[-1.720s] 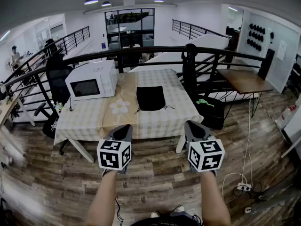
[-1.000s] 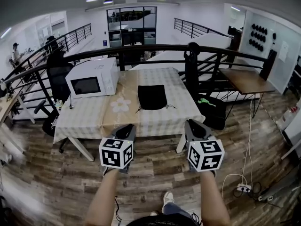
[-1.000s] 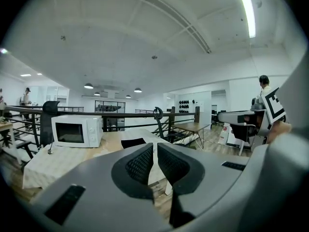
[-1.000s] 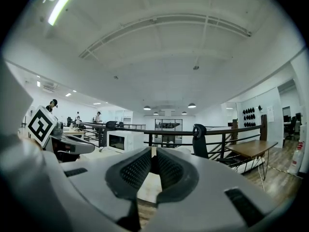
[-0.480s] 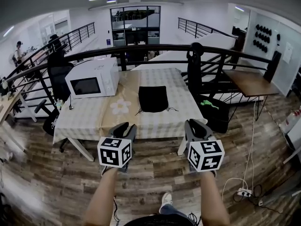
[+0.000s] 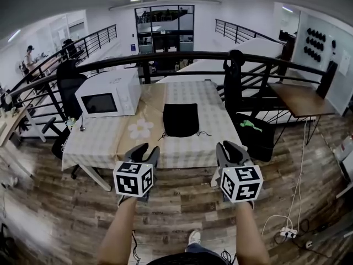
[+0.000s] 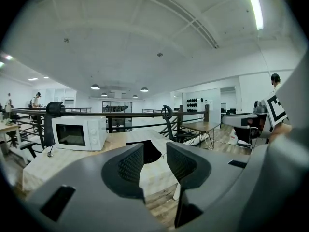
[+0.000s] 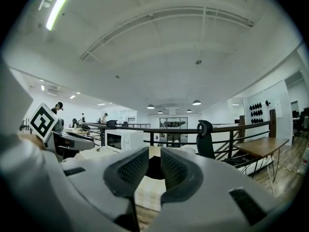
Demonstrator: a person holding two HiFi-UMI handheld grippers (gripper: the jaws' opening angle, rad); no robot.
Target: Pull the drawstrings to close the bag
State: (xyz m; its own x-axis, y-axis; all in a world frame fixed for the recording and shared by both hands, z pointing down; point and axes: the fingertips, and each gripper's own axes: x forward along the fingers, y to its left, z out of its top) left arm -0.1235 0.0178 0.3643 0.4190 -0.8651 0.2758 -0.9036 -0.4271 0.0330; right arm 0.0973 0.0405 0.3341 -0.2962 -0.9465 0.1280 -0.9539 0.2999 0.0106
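A black drawstring bag [image 6: 181, 119] lies flat on the checked tablecloth [image 6: 110, 139], and its thin cords [image 6: 203, 132] trail off its near corners. Both grippers hover over the floor just short of the table's near edge, well clear of the bag. My left gripper [image 6: 144, 149] has just been opening; its jaws stand apart with nothing between them. The right gripper [image 6: 232, 147] has also just been opening and shows a narrow empty gap. The bag [image 7: 150, 151] shows far off between the left gripper [image 7: 154, 146] jaws. In the right gripper view the bag [image 8: 154, 168] sits beyond the right gripper [image 8: 154, 151].
A white microwave [image 6: 107, 95] stands on the table's left part. A black railing [image 6: 182, 57] runs behind the table, with an office chair [image 6: 69, 84] at the left. A dark bin [image 6: 255, 134] and a wooden side table [image 6: 300, 99] stand to the right. A power strip [image 6: 287, 233] lies on the floor.
Both grippers and the view have come closer to the table. The left jaws have spread clearly apart; the right jaws have parted a little.
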